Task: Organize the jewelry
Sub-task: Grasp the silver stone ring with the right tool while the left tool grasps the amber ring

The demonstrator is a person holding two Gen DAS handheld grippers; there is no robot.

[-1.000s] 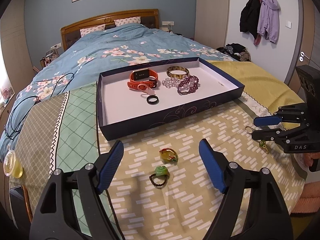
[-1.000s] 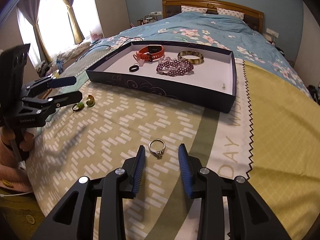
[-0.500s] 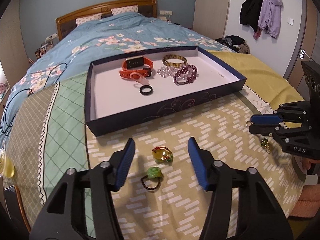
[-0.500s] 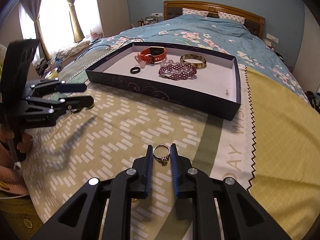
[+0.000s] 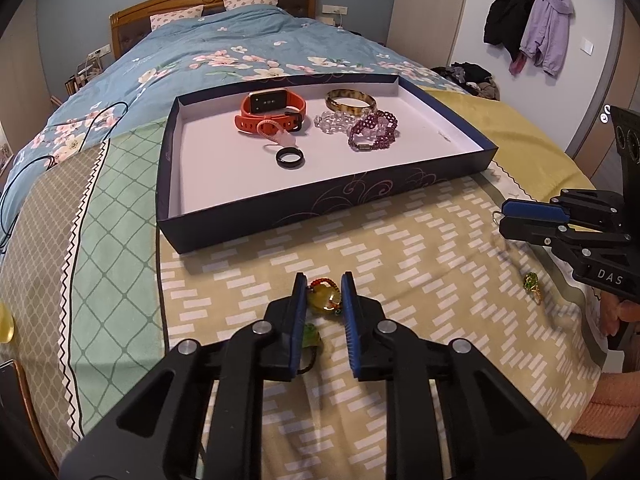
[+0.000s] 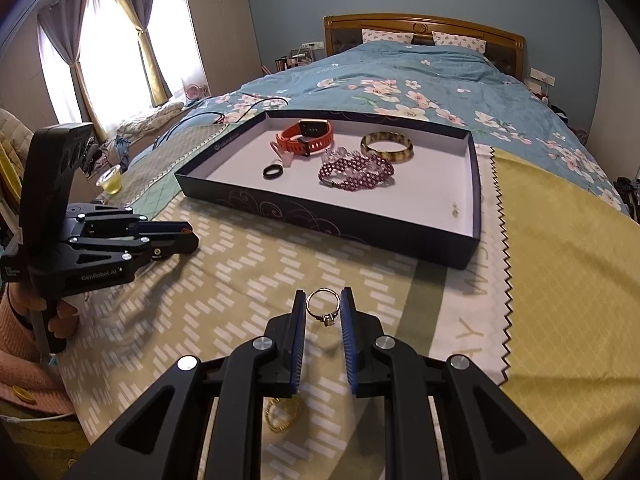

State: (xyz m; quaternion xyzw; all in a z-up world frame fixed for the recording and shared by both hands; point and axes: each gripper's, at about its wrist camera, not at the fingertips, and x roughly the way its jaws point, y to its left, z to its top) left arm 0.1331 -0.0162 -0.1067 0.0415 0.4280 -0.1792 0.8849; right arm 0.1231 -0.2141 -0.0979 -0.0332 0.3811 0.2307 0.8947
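Note:
My left gripper [image 5: 324,290] is shut on a yellow stone pendant with a red bead cord [image 5: 323,299], just above the patterned cloth. A green pendant on a dark cord [image 5: 310,338] lies under its left finger. My right gripper [image 6: 323,307] is shut on a silver ring [image 6: 322,307], lifted off the cloth. It also shows at the right of the left wrist view [image 5: 505,218]. The dark blue tray [image 5: 256,216] holds an orange watch [image 5: 272,114], a black ring [image 5: 290,158], a tortoiseshell bangle [image 5: 351,101] and purple bead bracelets [image 5: 372,132].
A green and gold piece [image 5: 532,283] lies on the cloth under my right gripper. A gold chain [image 6: 282,414] lies beneath the right fingers. The tray stands on the bed beyond the cloth. A cup [image 6: 110,180] stands at the left edge.
My left gripper has moved forward and closed on the yellow pendant. My right gripper has closed on the silver ring and lifted it off the cloth.

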